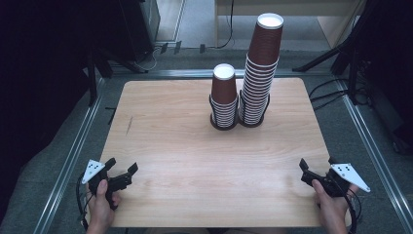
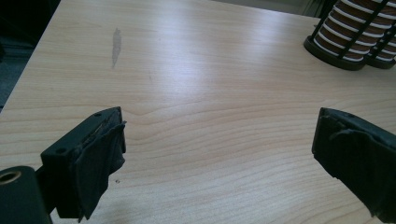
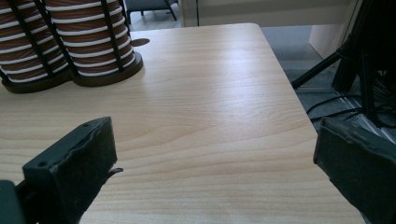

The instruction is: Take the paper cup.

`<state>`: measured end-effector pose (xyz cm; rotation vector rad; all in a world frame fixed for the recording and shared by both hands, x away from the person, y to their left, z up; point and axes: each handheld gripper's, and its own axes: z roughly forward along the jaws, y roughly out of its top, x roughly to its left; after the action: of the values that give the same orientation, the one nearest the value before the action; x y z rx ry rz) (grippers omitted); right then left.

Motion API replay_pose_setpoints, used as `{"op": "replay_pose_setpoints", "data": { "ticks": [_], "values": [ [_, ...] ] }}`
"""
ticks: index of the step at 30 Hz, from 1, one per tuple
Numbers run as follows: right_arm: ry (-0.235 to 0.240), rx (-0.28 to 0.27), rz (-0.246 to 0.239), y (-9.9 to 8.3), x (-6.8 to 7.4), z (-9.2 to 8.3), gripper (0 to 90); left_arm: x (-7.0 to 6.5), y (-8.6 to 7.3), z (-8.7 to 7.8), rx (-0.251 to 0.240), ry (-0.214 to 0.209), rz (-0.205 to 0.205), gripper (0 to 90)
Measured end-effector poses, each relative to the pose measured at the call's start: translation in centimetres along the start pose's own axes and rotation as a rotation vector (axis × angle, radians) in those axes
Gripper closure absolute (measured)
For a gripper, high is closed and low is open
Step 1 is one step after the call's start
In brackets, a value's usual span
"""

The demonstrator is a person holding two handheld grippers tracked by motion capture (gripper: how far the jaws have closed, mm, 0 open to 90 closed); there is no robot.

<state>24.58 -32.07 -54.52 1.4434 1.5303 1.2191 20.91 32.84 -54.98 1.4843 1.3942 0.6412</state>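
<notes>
Two stacks of brown paper cups stand in black wire holders at the far middle of the wooden table (image 1: 195, 146): a short stack (image 1: 224, 97) and, just right of it, a tall stack (image 1: 260, 68). My left gripper (image 1: 122, 168) rests at the near left corner, held by a hand, its jaws wide apart over bare wood (image 2: 219, 140). At the near right corner my right gripper (image 1: 316, 165) is also open with nothing between its jaws (image 3: 215, 149). The holder bases appear at the top right of the left gripper view (image 2: 334, 51) and at the top left of the right gripper view (image 3: 107, 74).
A grey smudge (image 2: 116, 44) marks the table's left part. Metal rails (image 1: 73, 151) run along both sides of the table. Black stand legs and cables (image 1: 341, 83) lie on the floor at the right; dark equipment stands at the far left.
</notes>
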Motion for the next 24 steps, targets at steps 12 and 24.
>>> {"op": "replay_pose_setpoints", "data": {
  "ticks": [12, 24],
  "values": [
    [0.023, -0.003, -0.008, 0.0, 0.0, -0.2, 0.0, -0.1, 0.0, 0.4, 0.014, 0.006, 0.0, 2.5],
    [0.025, -0.013, -0.065, 1.2, 1.6, -0.4, 0.0, -0.2, 0.0, 0.5, 0.017, 0.005, 0.007, 2.6]
  ]
}}
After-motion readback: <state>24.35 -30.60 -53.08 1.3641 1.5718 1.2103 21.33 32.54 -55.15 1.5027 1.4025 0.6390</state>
